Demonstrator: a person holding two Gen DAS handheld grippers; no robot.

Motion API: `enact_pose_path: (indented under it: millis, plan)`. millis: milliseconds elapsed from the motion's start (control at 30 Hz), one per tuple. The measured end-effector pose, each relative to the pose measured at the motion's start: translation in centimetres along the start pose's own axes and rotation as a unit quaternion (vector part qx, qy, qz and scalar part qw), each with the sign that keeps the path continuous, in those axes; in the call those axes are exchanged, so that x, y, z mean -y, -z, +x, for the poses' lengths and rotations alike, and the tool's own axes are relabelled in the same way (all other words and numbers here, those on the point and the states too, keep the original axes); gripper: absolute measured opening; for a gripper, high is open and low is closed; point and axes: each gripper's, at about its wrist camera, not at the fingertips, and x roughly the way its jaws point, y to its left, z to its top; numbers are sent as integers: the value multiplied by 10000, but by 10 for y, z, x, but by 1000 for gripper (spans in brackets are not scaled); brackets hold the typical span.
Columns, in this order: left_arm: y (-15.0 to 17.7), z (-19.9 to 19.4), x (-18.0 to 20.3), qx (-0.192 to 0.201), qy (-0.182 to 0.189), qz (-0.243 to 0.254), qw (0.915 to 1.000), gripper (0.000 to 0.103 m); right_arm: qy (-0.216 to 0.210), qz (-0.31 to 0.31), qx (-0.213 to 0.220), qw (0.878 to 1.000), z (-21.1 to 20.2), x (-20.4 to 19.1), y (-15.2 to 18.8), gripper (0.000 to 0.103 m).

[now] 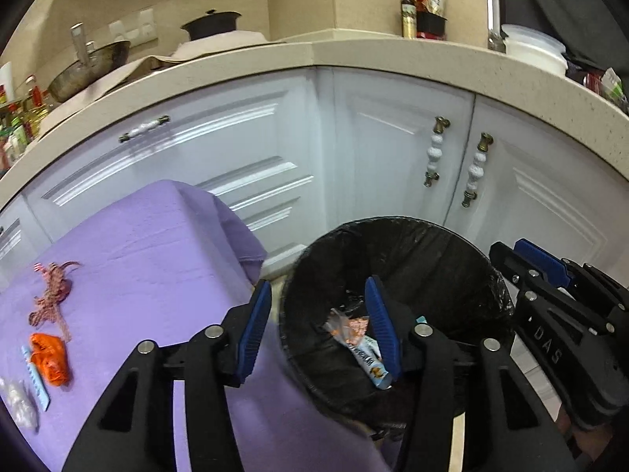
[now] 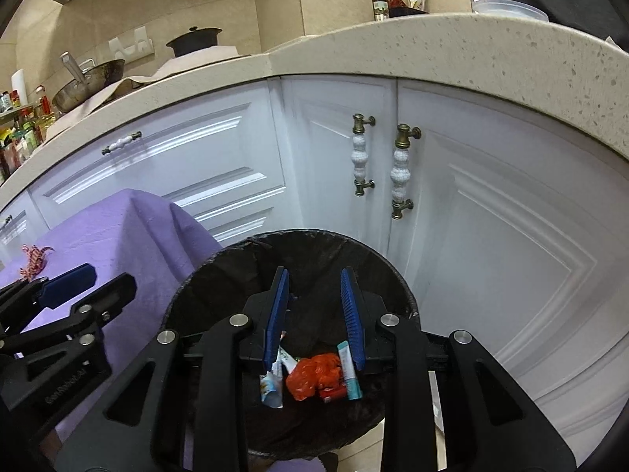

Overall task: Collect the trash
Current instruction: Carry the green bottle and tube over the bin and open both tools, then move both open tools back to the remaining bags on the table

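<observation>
A bin lined with a black bag (image 1: 397, 223) stands on the floor before the white cabinets. My left gripper (image 1: 318, 281) is open above its left rim, beside the purple-covered table (image 1: 149, 244), with nothing between its pads. Beneath it in the bin lie a clear wrapper and a blue-white packet (image 1: 369, 358). My right gripper (image 2: 314, 271) is open over the bin (image 2: 314, 233) and holds nothing. Below it lie an orange wrapper (image 2: 314, 377), a blue tube (image 2: 350, 373) and a blue-white packet (image 2: 271, 387). On the table are an orange wrapper (image 1: 49, 358), a red-white ribbon (image 1: 53, 295), a blue strip (image 1: 35, 379) and clear plastic (image 1: 17, 401).
White cabinet doors with ceramic handles (image 2: 401, 173) rise close behind the bin under a speckled counter (image 2: 432, 39). On the counter are a wok (image 1: 90, 69), a dark pot (image 1: 212, 23), bottles and a white tub (image 1: 534, 49). The right gripper (image 1: 519, 253) is at the bin's right rim.
</observation>
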Motion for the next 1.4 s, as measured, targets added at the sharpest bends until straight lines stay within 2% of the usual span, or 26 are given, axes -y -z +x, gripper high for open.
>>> enact_pose_path:
  millis: [167,433,867,1100,1167,1267,1400]
  plan:
    - [10,-22,-37,74,-224,-320,9992,54,-236,-45,39,9997,-12,-21,0,27]
    - [37,-58,-112,64,-788,-855,9932,57,-912,-332,-44,9953,-30,-86,6,27]
    - [94,-111,-232,-54,-1773,-1725,9689,58,-1838,-1055,-302,9768,-40,-212,25,27]
    - [119,-126,-271,-121,-2010,-2060,9576,61,-2164,-1462,-566,9636,-36,-271,40,28]
    - [124,-128,-280,-129,-2056,-2117,9554,63,-2223,-1583,-608,9601,-35,-286,44,30]
    - [130,-132,-290,-125,-2123,-2173,9526,65,-2278,-1690,-651,9567,-34,-304,47,38]
    - [138,-136,-300,-104,-2186,-2206,9505,68,-2355,-1849,-716,9514,-32,-328,49,39]
